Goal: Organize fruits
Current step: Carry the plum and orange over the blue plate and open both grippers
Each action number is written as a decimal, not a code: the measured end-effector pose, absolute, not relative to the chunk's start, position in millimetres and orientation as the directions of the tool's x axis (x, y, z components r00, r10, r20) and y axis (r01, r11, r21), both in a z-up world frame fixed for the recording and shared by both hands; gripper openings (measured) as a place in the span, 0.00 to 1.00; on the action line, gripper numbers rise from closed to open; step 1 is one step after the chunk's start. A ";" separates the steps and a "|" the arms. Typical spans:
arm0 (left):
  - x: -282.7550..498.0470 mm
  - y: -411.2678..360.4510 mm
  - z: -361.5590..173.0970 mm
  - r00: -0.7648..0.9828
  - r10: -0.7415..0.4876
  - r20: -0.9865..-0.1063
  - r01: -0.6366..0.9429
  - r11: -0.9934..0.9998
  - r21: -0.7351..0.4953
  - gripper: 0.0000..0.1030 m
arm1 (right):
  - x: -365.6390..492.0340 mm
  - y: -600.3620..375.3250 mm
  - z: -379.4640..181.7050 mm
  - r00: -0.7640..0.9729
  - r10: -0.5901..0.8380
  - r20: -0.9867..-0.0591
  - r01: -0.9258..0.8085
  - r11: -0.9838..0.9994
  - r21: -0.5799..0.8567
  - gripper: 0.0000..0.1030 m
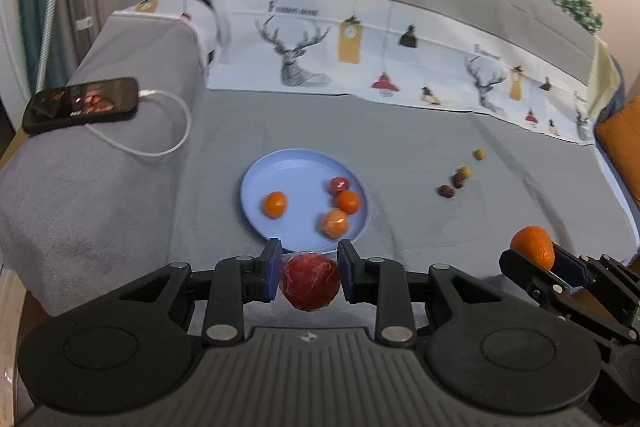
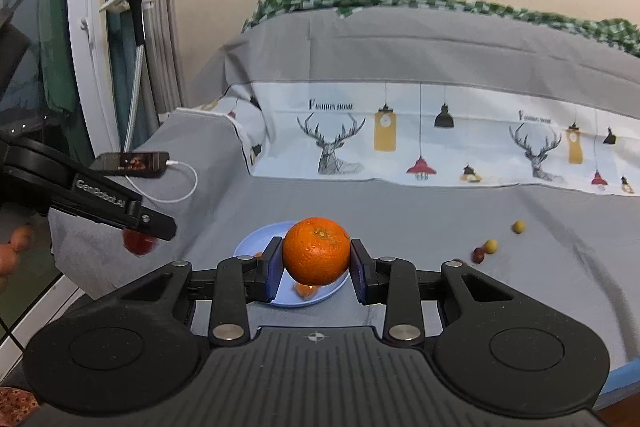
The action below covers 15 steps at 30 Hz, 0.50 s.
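Left gripper (image 1: 308, 269): fingers pinch a round, dark red, film-wrapped fruit (image 1: 310, 281) just before the round pale blue plate (image 1: 276, 167). Right gripper (image 2: 316, 263): fingers clamp a round orange mandarin (image 2: 316, 251) above that plate. Plate on grey bedsheet (image 1: 400, 131) holds four fruits; small loose fruits (image 1: 460, 177) right, black phone (image 1: 80, 105) left.

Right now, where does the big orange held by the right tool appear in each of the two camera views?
Left wrist view: the orange sits at the far right edge, low, in the right tool.
Right wrist view: the orange is at the centre, gripped between the blue pads, in front of the plate.
Shared landmark: the blue plate on the grey sheet.
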<state>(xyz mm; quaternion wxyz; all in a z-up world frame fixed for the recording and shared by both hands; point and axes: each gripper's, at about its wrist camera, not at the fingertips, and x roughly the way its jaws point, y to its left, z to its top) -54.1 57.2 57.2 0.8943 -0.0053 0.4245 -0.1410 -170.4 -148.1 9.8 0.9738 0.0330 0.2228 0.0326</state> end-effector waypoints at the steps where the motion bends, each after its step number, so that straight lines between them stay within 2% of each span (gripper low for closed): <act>1: -50.3 59.7 54.8 0.596 -0.250 -0.763 0.239 0.963 -0.128 0.32 | -165.5 -146.6 7.8 0.894 0.081 -0.440 -0.052 0.996 0.079 0.35; 15: 41.7 47.7 4.2 0.523 -0.192 -0.831 0.216 0.972 -0.088 0.32 | -69.9 -127.0 -40.0 0.803 0.115 -0.585 -0.099 0.993 0.059 0.35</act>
